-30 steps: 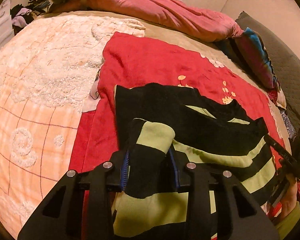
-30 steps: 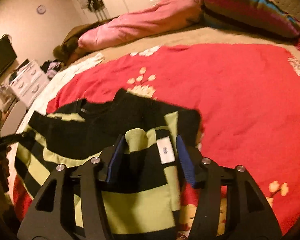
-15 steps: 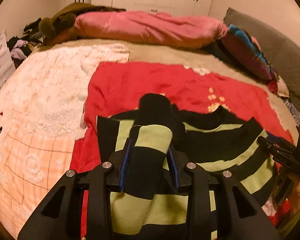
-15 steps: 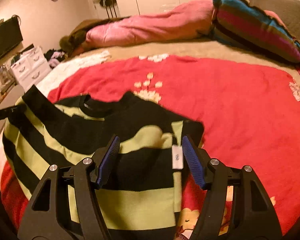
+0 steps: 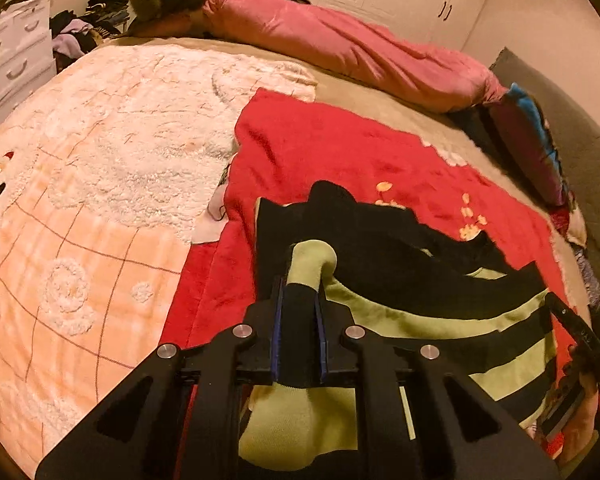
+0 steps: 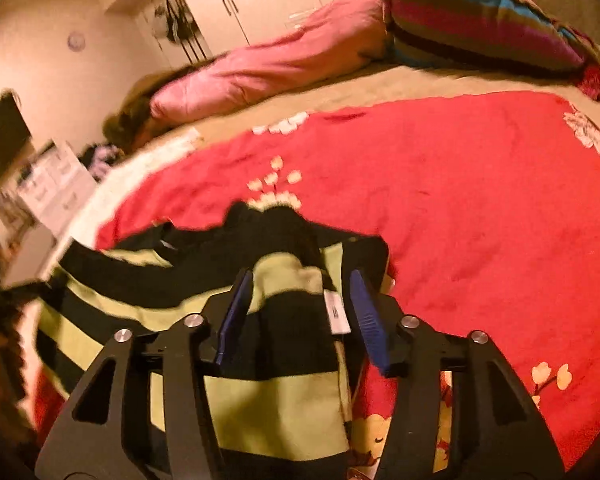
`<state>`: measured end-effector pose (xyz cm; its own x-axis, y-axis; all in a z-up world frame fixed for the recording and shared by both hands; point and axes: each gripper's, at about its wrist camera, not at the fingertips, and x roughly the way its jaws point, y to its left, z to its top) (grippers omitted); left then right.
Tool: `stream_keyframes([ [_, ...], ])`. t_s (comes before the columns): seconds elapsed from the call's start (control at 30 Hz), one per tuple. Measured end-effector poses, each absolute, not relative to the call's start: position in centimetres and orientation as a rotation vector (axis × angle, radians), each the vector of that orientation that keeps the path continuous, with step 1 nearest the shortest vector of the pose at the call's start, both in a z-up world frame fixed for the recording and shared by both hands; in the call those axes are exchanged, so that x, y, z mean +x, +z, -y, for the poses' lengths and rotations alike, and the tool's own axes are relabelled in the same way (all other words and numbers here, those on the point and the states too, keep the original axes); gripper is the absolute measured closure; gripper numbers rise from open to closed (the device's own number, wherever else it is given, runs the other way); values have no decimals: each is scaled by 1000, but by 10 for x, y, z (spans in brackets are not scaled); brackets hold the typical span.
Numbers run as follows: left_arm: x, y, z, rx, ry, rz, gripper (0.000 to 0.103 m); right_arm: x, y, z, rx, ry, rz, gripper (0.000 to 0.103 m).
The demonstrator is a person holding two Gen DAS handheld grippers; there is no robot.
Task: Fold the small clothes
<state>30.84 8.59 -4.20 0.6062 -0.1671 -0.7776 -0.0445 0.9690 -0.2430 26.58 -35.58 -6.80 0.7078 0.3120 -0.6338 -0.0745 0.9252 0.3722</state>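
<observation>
A small black and lime-green striped sweater (image 5: 440, 300) lies on a red blanket (image 5: 340, 152) on the bed. My left gripper (image 5: 298, 300) is shut on a bunched fold of the sweater's left edge. In the right wrist view the sweater (image 6: 160, 280) spreads to the left. My right gripper (image 6: 296, 300) is open, its blue pads either side of the sweater's right edge, which carries a white label (image 6: 336, 312). The right gripper also shows at the right edge of the left wrist view (image 5: 572, 328).
A pink duvet (image 5: 340, 44) and a striped pillow (image 6: 472, 24) lie along the far side of the bed. A peach and white fluffy blanket (image 5: 80, 200) covers the bed's left part. White drawers (image 5: 12, 52) and a clothes pile stand beyond.
The right gripper's jaws opened wider and let go of the sweater's right edge. The left gripper stays shut on the fold and has moved with it; the view shifted.
</observation>
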Motion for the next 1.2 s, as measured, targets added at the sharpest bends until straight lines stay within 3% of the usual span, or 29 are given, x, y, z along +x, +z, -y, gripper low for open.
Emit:
stream_keyframes([
  [0.17, 308, -38, -81, -242, -95, -906, 88, 270, -71, 362, 340, 210, -786, 50],
  [0.33, 316, -45, -73, -240, -132, -941, 73, 277, -90, 348, 323, 263, -874, 50],
  [0.4, 320, -54, -70, -196, -108, -985, 84, 278, -95, 343, 319, 292, -899, 62],
  [0.43, 320, -56, -70, -189, -110, -991, 94, 278, -95, 341, 324, 318, -905, 85],
  [0.47, 319, -56, -70, -193, -116, -986, 95, 276, -92, 339, 310, 313, -891, 92],
  [0.57, 311, -39, -72, -205, -123, -913, 96, 270, -77, 340, 305, 305, -814, 98],
  [0.77, 317, -16, -64, -168, -137, -818, 96, 263, -58, 344, 263, 250, -705, 99],
  [1.03, 350, -62, -63, -205, -80, -917, 94, 271, -80, 338, 174, 152, -778, 93],
  [1.2, 353, -87, -74, -213, -47, -957, 71, 277, -100, 348, 191, 110, -830, 75],
])
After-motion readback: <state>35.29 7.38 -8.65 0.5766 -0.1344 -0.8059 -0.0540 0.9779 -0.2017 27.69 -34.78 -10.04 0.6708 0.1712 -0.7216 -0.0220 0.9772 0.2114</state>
